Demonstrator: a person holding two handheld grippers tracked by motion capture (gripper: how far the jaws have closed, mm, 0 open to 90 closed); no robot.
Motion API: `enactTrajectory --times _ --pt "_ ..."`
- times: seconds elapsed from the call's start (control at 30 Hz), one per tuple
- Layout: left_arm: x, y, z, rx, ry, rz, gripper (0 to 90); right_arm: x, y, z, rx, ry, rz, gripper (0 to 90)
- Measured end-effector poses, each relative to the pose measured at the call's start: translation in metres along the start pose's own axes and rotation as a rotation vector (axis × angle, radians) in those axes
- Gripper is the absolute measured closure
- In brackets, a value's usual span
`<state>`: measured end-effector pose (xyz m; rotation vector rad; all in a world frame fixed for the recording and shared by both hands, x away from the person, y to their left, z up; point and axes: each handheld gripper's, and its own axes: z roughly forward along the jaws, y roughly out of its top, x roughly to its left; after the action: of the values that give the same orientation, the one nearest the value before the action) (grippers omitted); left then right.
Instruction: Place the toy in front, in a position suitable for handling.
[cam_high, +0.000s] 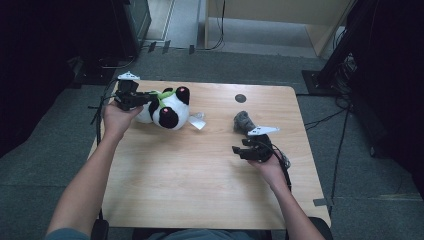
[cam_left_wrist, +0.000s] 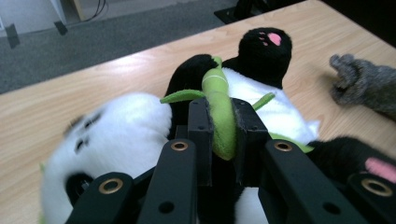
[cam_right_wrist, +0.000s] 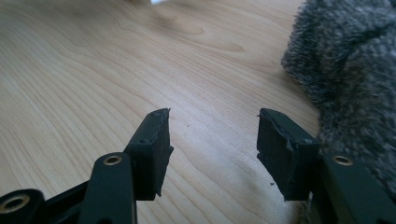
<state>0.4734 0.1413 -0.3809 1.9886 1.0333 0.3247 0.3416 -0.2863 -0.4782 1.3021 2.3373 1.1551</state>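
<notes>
The left tool (cam_left_wrist: 223, 126) is clamped on the green bamboo stalk (cam_left_wrist: 219, 112) of a plush panda (cam_left_wrist: 140, 135), its two black pads pressed against either side of the soft stalk; in the high view this left tool (cam_high: 145, 99) sits at the far left corner of the table (cam_high: 200, 185), touching the panda (cam_high: 167, 107), which lies on its side there with pink paw pads showing; a white tag (cam_high: 197, 121) trails from the panda toward the table's middle. The right tool (cam_right_wrist: 212, 140) stands with its pads apart and only bare wood between them; a grey fuzzy plush toy (cam_right_wrist: 350, 74) lies just beside its right pad; in the high view the right tool (cam_high: 242, 149) rests low over the right half of the table, with the grey toy (cam_high: 242, 121) just beyond it, well apart from the panda.
</notes>
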Motion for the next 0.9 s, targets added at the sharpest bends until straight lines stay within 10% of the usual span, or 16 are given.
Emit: enactTrajectory --times 0.9 --pt "-0.076 -0.014 -0.015 -0.004 -0.101 0.007 80.3 -0.009 0.003 -0.012 -0.044 -0.047 0.022 42.4"
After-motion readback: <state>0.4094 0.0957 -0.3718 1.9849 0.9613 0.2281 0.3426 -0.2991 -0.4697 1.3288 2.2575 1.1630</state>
